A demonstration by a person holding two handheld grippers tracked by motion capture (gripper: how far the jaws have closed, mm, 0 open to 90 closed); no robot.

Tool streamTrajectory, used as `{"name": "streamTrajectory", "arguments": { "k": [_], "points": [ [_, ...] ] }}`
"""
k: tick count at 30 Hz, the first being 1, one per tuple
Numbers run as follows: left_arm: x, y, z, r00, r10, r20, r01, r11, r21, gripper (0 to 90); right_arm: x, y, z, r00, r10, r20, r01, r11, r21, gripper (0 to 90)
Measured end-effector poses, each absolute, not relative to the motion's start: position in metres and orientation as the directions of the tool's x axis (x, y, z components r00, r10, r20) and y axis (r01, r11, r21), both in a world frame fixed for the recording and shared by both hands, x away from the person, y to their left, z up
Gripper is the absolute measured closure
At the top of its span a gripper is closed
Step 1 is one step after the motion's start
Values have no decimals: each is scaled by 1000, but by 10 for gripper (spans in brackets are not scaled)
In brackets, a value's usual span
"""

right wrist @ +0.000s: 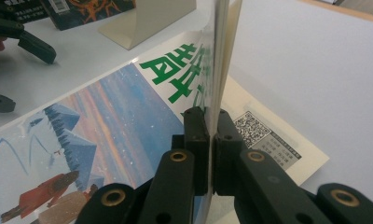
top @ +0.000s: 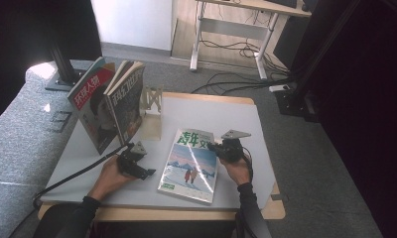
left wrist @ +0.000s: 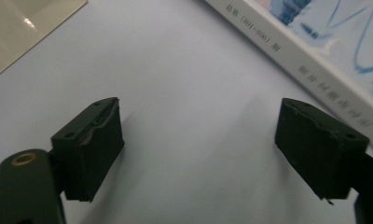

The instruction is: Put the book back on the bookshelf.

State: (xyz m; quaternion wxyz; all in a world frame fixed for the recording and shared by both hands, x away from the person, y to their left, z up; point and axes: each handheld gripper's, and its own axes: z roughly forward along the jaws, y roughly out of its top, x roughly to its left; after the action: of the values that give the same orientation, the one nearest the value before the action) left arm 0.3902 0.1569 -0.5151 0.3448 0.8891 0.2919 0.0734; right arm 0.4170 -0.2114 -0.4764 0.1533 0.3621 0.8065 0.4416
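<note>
At the upper left of the high view two magazines [top: 109, 106] stand upright, leaning against a pale wooden bookend [top: 151, 106] near the far left part of the grey table [top: 211, 111]. Below them, in the lower left-centre of that frame, the left gripper [top: 146, 173] lies low over the table in the person's left hand [top: 109, 176], just left of the flat magazine. In the left gripper view its jaws stand well apart with bare grey table between them; the magazine's white spine edge runs past the right-hand jaw at the upper right, and I cannot tell whether they touch. In the middle of the high view lies the snow-scene magazine [top: 191, 161], its green title toward the far edge. At its right edge, right of centre, sits the right gripper [top: 214, 147], held by the person's right hand [top: 237, 170]. The right gripper view shows its jaws pinched together on the magazine's front cover [right wrist: 217, 65], which is lifted on edge, standing upright between the pads, with an inner page and its QR code [right wrist: 250, 123] exposed to the right.
</note>
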Motion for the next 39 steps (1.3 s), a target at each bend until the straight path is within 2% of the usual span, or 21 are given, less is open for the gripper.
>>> {"name": "streamTrajectory", "arguments": {
  "k": [2,6,15,22,39],
  "points": [
    [391,156,-509,823,560,-90,465,-574,675,155,414,-212,-474,-695,716,63,434,349,830,855],
    [392,146,-499,841,537,-71,428,-578,695,166,408,-213,-470,-697,715,48,416,349,840,855],
    [400,118,-498,874,474,-108,408,-595,692,192,398,-221,-466,-696,717,37,399,343,850,855],
    [407,105,-504,886,440,-147,413,-604,682,222,393,-222,-463,-699,715,17,379,350,857,855],
    [415,86,-511,899,361,-247,430,-622,655,212,384,-225,-458,-708,706,-14,343,361,867,855]
  ]
}}
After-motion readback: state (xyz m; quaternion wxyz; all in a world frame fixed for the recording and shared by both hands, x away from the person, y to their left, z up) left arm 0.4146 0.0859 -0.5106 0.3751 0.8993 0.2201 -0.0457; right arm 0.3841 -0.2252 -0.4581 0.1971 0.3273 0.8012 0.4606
